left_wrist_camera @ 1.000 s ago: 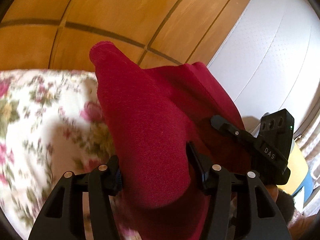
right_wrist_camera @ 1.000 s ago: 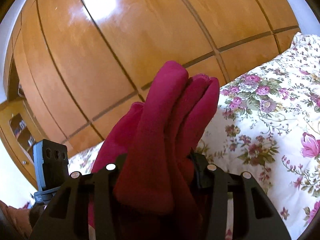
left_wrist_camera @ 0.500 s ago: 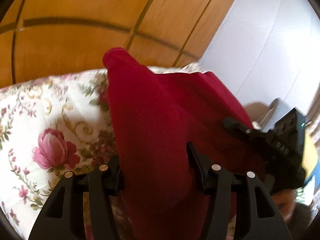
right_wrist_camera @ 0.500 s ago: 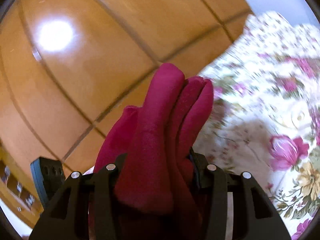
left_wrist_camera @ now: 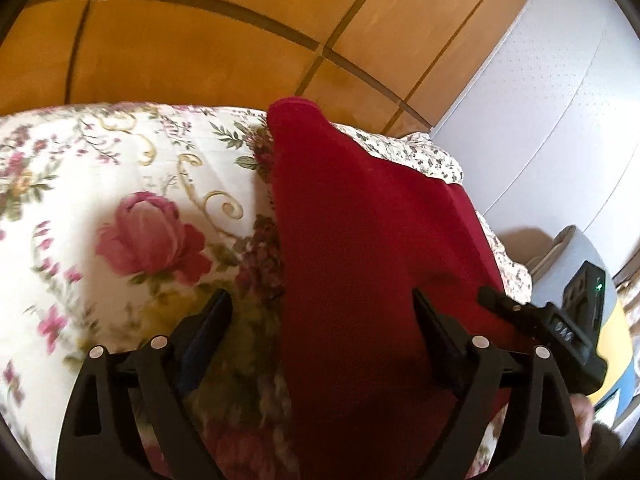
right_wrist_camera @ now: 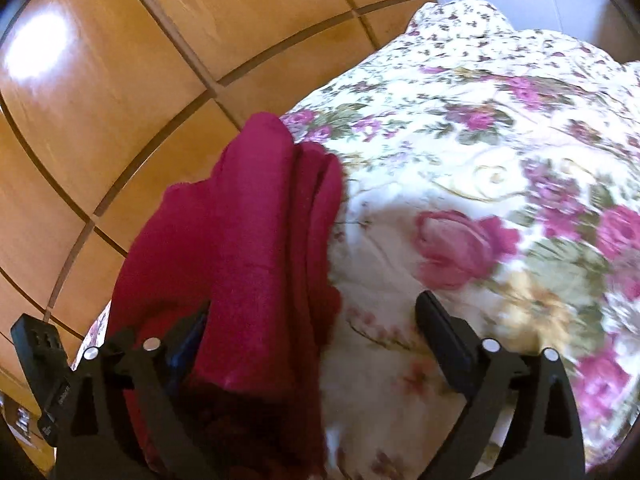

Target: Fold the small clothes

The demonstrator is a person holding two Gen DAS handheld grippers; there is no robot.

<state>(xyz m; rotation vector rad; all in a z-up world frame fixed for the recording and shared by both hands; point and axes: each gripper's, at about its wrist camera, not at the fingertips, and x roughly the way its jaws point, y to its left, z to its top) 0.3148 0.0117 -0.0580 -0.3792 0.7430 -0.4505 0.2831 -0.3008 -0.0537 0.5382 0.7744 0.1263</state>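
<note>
A dark red small garment (left_wrist_camera: 360, 248) lies bunched on the floral bedspread (left_wrist_camera: 120, 200). My left gripper (left_wrist_camera: 322, 308) is open, its jaws spread wide; the cloth lies between them against the right finger. In the right wrist view the same red garment (right_wrist_camera: 256, 248) lies folded in layers against the left finger. My right gripper (right_wrist_camera: 312, 312) is open too, with bedspread (right_wrist_camera: 480, 160) showing between the cloth and the right finger. The right gripper's body also shows in the left wrist view (left_wrist_camera: 560, 332).
A wooden panelled wall (left_wrist_camera: 200, 40) stands behind the bed. A white wall (left_wrist_camera: 560, 100) is at the right. A floral pillow (right_wrist_camera: 460, 28) lies at the head of the bed. A grey and yellow object (left_wrist_camera: 600, 300) sits beside the bed.
Both grippers have opened and let go of the red garment. Both have tilted down toward the bedspread, and the cloth now rests on it.
</note>
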